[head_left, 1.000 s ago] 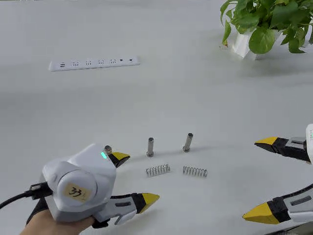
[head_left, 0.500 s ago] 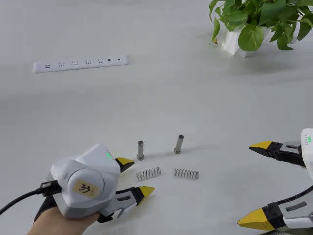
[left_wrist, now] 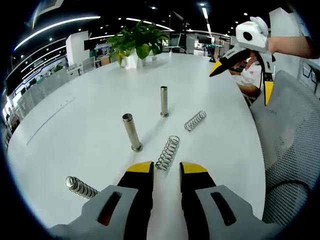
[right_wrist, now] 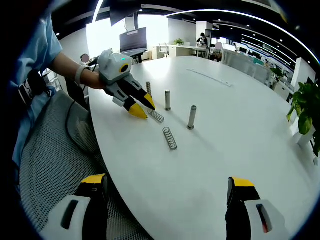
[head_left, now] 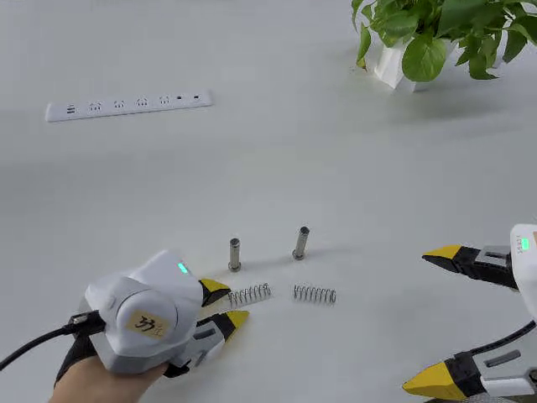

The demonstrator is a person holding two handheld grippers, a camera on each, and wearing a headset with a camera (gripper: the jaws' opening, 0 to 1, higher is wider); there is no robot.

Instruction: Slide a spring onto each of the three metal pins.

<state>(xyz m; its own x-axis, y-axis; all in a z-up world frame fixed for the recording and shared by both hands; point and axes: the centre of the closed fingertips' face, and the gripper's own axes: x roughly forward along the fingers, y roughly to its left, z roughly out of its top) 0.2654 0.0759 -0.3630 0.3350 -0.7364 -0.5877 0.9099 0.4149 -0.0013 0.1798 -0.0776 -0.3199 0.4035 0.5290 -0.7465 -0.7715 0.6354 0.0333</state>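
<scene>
- Spring (left_wrist: 167,151) lay just ahead of the left gripper (left_wrist: 161,168), near end at its narrowly parted jaws, ungripped.
- Right gripper (right_wrist: 167,181) gaped wide, empty, well apart from that spring.

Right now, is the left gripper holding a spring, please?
No, the left gripper is open, and the nearer silver coil spring lies loose just ahead of its jaws.

The head view looks forward and down at the tabletop (head_left: 336,168) from above and behind the left hand-held gripper (head_left: 238,303) and right hand-held gripper (head_left: 414,321). The left gripper view rides low, with the springs (left_wrist: 168,151) just ahead of its jaws. The right gripper view faces the same springs and pins (right_wrist: 191,117) from farther back.
</scene>
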